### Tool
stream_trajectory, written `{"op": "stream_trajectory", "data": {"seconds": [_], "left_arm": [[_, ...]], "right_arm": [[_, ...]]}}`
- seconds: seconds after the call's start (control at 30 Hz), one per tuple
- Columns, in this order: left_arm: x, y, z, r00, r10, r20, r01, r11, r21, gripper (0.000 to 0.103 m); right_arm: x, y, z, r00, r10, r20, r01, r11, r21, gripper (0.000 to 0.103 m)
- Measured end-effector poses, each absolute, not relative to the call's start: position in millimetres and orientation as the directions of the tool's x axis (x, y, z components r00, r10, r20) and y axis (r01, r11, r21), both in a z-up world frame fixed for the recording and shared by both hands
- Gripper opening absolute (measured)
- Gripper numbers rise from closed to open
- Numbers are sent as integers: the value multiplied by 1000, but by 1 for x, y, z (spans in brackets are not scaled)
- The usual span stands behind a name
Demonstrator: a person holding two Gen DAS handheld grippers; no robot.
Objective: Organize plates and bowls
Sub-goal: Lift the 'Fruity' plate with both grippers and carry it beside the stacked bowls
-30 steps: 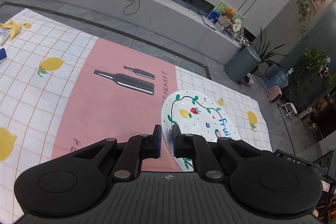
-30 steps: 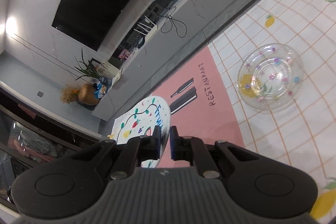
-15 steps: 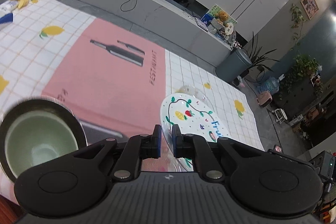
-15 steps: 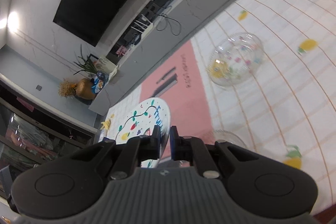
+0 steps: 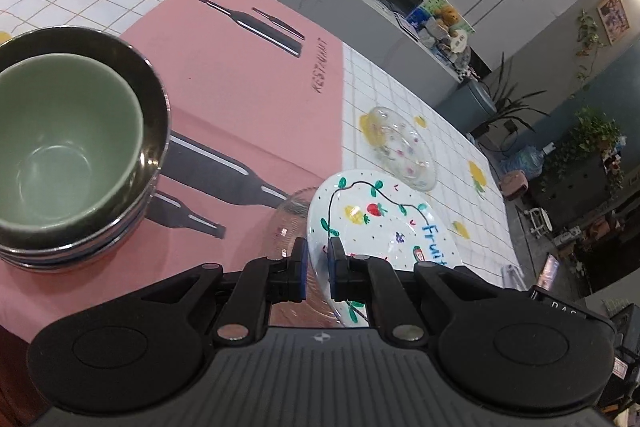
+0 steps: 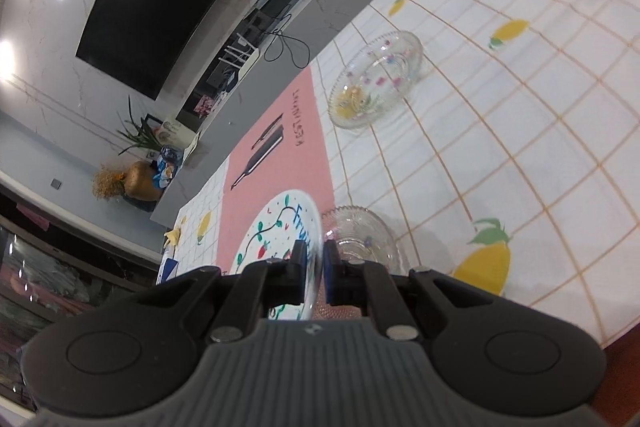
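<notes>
White painted plate (image 5: 384, 223) tilted, both tongs clamping rim.

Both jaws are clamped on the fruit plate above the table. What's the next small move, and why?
Probably keep lowering it onto the small glass dish just below. The left gripper and right gripper pinch opposite rims of the plate, which looks tilted and clear of the cloth. Level it before letting go, so it seats flat rather than sliding off.

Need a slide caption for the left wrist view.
Left gripper clamps the painted fruit plate above a glass dish, beside stacked bowls.
</notes>
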State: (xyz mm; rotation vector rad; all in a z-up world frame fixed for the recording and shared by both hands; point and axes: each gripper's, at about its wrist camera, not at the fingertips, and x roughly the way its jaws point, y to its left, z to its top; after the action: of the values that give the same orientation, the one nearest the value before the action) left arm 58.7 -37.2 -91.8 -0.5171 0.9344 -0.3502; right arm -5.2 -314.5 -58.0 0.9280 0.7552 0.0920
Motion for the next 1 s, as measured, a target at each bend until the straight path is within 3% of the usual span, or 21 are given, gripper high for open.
{"op": "stream_trajectory", "data": {"seconds": [0.23,1.0], "left_arm": [[62,-45,-103,570,-465,-677,66,847,-527,11],[61,-63,-118,585,-412,-698,130,898,-421,12]], "right_arm": [[-2,-305,-73,774,326,-543,262,616,743,7],[4,-278,-84,749,159,-643,278,806,523,10]]}}
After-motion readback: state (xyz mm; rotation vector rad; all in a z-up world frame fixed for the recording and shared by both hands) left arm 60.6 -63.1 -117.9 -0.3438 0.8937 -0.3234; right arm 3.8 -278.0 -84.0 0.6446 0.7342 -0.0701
